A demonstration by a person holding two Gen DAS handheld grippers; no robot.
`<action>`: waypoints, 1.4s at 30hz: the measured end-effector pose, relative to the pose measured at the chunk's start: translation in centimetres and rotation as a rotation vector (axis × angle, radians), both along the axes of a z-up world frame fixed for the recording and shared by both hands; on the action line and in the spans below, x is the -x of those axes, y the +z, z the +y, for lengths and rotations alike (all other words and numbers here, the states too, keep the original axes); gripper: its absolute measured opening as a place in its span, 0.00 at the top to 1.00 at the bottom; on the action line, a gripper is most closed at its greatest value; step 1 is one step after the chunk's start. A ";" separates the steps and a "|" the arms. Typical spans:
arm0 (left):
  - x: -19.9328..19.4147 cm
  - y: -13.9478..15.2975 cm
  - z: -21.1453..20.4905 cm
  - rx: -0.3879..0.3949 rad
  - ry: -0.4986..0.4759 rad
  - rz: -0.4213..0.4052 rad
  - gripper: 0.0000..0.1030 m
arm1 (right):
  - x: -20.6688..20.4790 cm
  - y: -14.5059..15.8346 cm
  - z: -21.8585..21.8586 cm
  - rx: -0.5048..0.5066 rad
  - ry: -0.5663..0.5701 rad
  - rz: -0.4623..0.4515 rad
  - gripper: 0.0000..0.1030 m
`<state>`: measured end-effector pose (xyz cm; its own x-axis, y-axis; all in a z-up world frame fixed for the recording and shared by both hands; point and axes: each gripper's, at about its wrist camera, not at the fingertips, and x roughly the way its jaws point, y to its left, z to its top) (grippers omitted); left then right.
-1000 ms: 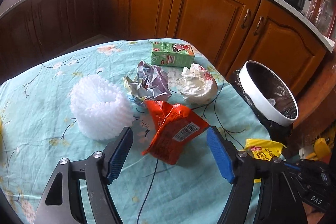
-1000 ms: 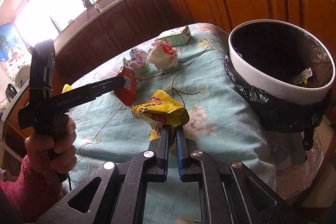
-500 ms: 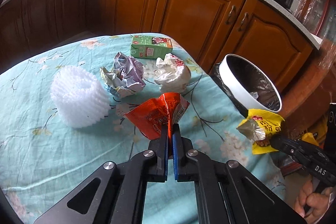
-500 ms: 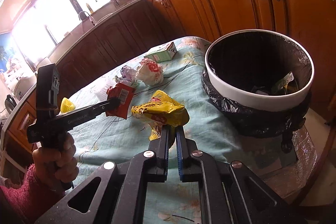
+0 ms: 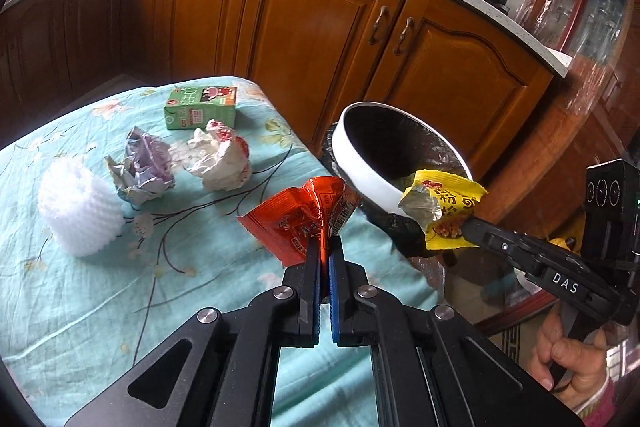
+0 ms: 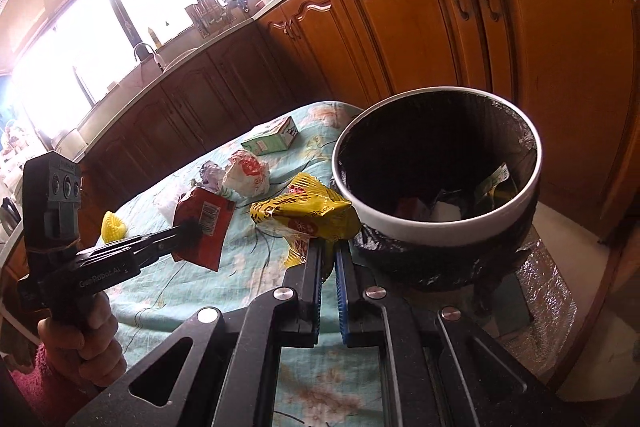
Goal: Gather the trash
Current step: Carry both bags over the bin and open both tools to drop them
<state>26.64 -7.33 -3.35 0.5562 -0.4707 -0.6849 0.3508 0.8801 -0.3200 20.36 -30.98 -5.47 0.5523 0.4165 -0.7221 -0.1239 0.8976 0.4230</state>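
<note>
Pinching red wrapper [image 5: 298, 217], left tool [image 5: 325, 247] clenched, wrapper lifted off surface [image 5: 80, 307]. Right tool [image 6: 329, 253] clenched on yellow wrapper [image 6: 316, 213], held beside bin [image 6: 420, 227] rim at 3 o'clock. Farther, 10 to 12 o'clock: white foam net [image 5: 78, 207], crumpled foil [image 5: 144, 167], white paper wad [image 5: 222, 163], green carton [image 5: 200, 107].

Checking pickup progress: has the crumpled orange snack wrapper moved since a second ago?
Yes. The orange wrapper, flat on the tablecloth then, now hangs clamped in the left gripper, nearer the white bin.
</note>
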 end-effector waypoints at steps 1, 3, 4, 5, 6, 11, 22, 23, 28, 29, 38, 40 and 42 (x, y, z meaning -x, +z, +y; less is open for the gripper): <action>-0.1 0.1 -0.5 -0.001 -0.008 -0.002 0.98 | -0.1 0.0 -0.4 0.004 -0.006 -0.002 0.94; -0.5 0.2 -1.3 -0.006 -0.022 -0.006 0.98 | -0.4 0.1 -1.2 0.012 -0.020 -0.006 0.94; -0.7 0.2 -1.8 -0.008 -0.028 -0.008 0.98 | -0.5 0.1 -1.6 0.016 -0.027 -0.008 0.94; -0.9 0.3 -2.2 -0.008 -0.035 -0.009 0.98 | -0.6 0.2 -2.0 0.020 -0.034 -0.011 0.94; -1.1 0.4 -2.6 -0.008 -0.042 -0.010 0.98 | -0.7 0.3 -2.4 0.026 -0.041 -0.013 0.94; -2.5 1.0 -4.7 -0.012 -0.076 -0.024 0.98 | -1.4 0.7 -4.3 0.054 -0.077 -0.027 0.94; -7.0 1.0 -9.4 -0.036 -0.113 0.000 0.98 | -4.3 0.6 -7.2 0.113 -0.122 -0.024 0.94; -7.4 0.9 -9.8 -0.041 -0.114 0.001 0.98 | -4.6 0.4 -7.4 0.116 -0.124 -0.021 0.94; -9.0 0.5 -11.6 -0.070 -0.118 0.013 0.98 | -6.0 0.0 -8.0 0.130 -0.122 -0.009 0.94; -9.3 0.3 -12.0 -0.074 -0.120 0.016 0.98 | -6.3 -0.1 -8.1 0.134 -0.121 -0.008 0.94; -11.5 -0.7 -14.2 -0.100 -0.128 0.045 0.98 | -7.7 -1.1 -8.7 0.153 -0.113 0.024 0.94; -11.8 -0.8 -14.6 -0.109 -0.129 0.051 0.97 | -8.0 -1.4 -8.7 0.155 -0.109 0.033 0.94; -12.2 -1.1 -14.9 -0.111 -0.128 0.070 0.88 | -8.3 -1.7 -8.8 0.150 -0.106 0.044 0.89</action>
<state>38.88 -22.22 -4.42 0.4454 -0.4536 -0.7719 0.4423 0.8611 -0.2508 28.61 -39.76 -7.15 0.5543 0.2434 -0.7959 -0.0097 0.9581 0.2863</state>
